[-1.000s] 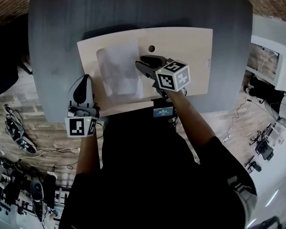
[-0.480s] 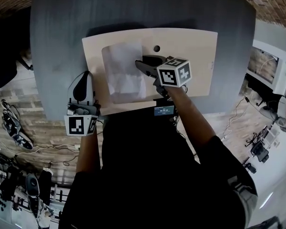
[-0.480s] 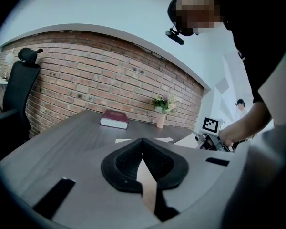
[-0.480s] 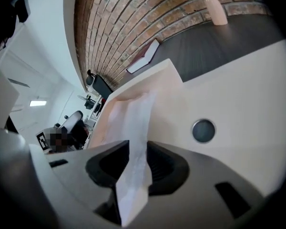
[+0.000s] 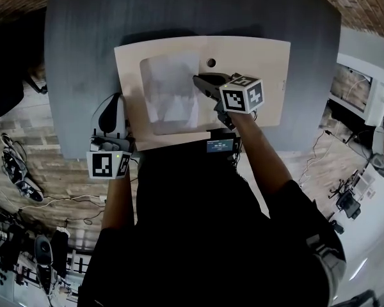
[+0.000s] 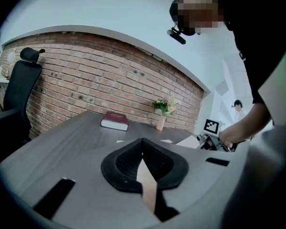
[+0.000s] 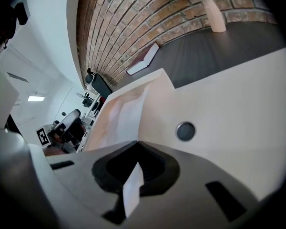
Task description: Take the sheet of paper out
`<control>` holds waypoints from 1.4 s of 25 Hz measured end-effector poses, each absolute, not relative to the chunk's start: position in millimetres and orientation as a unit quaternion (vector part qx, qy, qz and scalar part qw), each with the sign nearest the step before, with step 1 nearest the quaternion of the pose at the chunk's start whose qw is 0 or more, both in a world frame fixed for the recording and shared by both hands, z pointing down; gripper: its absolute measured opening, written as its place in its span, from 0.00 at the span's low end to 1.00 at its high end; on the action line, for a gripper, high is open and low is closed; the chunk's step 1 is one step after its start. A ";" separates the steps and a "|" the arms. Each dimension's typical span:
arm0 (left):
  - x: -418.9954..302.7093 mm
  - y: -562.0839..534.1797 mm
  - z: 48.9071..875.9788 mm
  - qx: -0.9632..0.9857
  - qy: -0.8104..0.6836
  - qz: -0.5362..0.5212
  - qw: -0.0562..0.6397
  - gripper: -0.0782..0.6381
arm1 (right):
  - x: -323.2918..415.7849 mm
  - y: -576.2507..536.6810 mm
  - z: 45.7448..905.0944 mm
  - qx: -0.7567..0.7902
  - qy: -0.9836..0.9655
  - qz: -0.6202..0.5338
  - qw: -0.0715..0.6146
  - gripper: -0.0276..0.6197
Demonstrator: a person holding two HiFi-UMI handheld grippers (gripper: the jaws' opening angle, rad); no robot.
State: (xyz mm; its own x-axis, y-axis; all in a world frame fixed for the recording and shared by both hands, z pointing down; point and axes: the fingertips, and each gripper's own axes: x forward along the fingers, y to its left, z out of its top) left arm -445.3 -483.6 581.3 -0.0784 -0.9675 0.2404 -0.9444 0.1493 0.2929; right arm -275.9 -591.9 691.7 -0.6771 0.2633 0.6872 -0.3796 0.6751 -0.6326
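Dark grey table (image 5: 70, 75) beneath everything, carrying a pale wooden board (image 5: 256, 62) squarely in front of the person. On the board's left half, a clear plastic sleeve (image 5: 155, 69), lying flat, long axis running away from the person. Inside it, the sheet of paper (image 5: 173, 107).

Reaching in from the right, the right gripper (image 5: 198, 80), tips at the sleeve's right long edge, toward the far end. Jaws just closed down and now fully together, with a thin white strip caught in the seam in the right gripper view; by the look of it the sheet's edge, not bare board.

Parked at the board's left edge, the left gripper (image 5: 117, 98), near the sleeve's left side but not on it. Jaws together, nothing clearly between them beyond a sliver of board colour.

So: sheet to the left of the right gripper, and nearer to it than to the left one. Likely pull rightward, across the short axis, given an opening on that side, not discernible here. Nothing pinning the sleeve, hence a risk of sleeve and sheet travelling together.
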 end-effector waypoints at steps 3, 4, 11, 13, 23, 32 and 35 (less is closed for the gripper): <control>-443.8 -482.2 574.0 0.657 -0.731 -0.034 0.182 0.10 | -251.2 -606.6 692.0 0.064 -0.825 0.385 0.410 0.05; -443.2 -481.8 570.5 0.659 -0.730 -0.035 0.179 0.10 | -242.2 -612.3 690.2 0.076 -0.825 0.379 0.411 0.05; -431.0 -476.1 540.2 0.683 -0.714 -0.044 0.147 0.10 | -188.1 -645.9 663.3 0.147 -0.838 0.337 0.402 0.05; -423.4 -472.1 534.1 0.691 -0.706 -0.046 0.146 0.10 | -173.4 -650.4 654.6 0.163 -0.841 0.325 0.401 0.05; -398.5 -462.0 497.3 0.731 -0.671 -0.051 0.114 0.10 | -135.3 -656.2 581.4 0.238 -0.879 0.244 0.333 0.05; -351.4 -441.2 439.3 0.743 -0.664 -0.053 0.060 0.10 | -106.9 -622.5 485.4 0.256 -0.927 0.170 0.215 0.05; -324.7 -428.5 415.4 0.744 -0.665 -0.058 0.039 0.10 | -92.3 -602.4 447.9 0.255 -0.942 0.161 0.146 0.05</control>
State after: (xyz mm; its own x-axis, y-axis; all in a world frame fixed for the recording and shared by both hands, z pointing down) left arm -324.7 -428.5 415.4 0.1090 -0.9934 -0.0344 -0.9845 -0.1127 0.1341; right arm -92.3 -602.4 447.9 -0.8272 -0.4334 0.3576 -0.5278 0.8178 -0.2296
